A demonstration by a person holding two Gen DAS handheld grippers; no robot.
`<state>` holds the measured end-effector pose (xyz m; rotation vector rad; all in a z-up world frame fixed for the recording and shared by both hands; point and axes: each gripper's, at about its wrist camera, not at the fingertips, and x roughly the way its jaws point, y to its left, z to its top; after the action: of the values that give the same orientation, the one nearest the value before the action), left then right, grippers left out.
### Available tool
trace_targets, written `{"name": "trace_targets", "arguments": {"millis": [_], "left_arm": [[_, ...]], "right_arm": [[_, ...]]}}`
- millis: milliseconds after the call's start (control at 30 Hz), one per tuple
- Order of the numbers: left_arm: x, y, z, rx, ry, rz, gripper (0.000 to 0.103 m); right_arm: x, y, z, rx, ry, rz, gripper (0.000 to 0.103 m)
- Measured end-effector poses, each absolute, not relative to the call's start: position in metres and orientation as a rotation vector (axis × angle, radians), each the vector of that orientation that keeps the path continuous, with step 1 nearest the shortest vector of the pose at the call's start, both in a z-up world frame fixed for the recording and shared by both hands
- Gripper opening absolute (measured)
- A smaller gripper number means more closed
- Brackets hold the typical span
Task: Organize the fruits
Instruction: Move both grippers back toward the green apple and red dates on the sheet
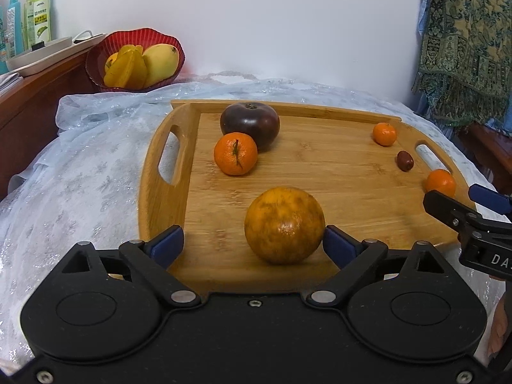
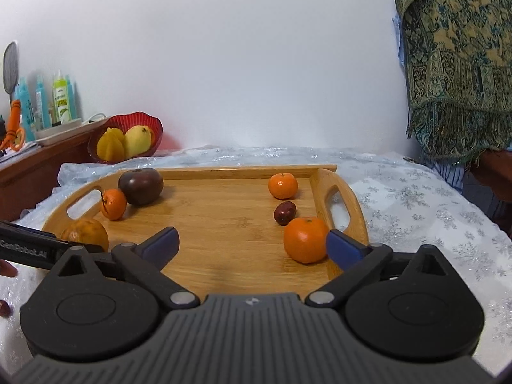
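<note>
On the oval bamboo tray, the big mottled orange sits right-of-centre between the left gripper's wide fingers; nearer the tray's right handle, a small bright tangerine touches the wide right gripper's right finger.

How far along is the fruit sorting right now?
Early on. The red bowl already holds yellow fruit. Both hand-held grippers are open: the left hand-held gripper brackets the large mottled orange, the right hand-held gripper has one finger beside a small orange. Six fruits remain on the wooden tray.
</note>
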<state>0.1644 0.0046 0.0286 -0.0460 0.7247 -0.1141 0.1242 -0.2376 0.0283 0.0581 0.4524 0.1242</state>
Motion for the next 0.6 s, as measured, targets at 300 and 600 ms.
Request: {"name": "trace_targets", "arguments": {"millis": [300, 600], "left_arm": [[0.142, 0.011, 0.033, -0.032, 0.681, -0.108, 0.097], [0.109, 0.018, 0.036, -0.026, 0.633, -0.121, 0.098]], "right_arm": [[0.096, -0.237, 0.025, 0.071, 0.426, 0.124, 0.103], [0.058, -0.233, 0.021, 0.104, 0.415, 0.148, 0.103]]}}
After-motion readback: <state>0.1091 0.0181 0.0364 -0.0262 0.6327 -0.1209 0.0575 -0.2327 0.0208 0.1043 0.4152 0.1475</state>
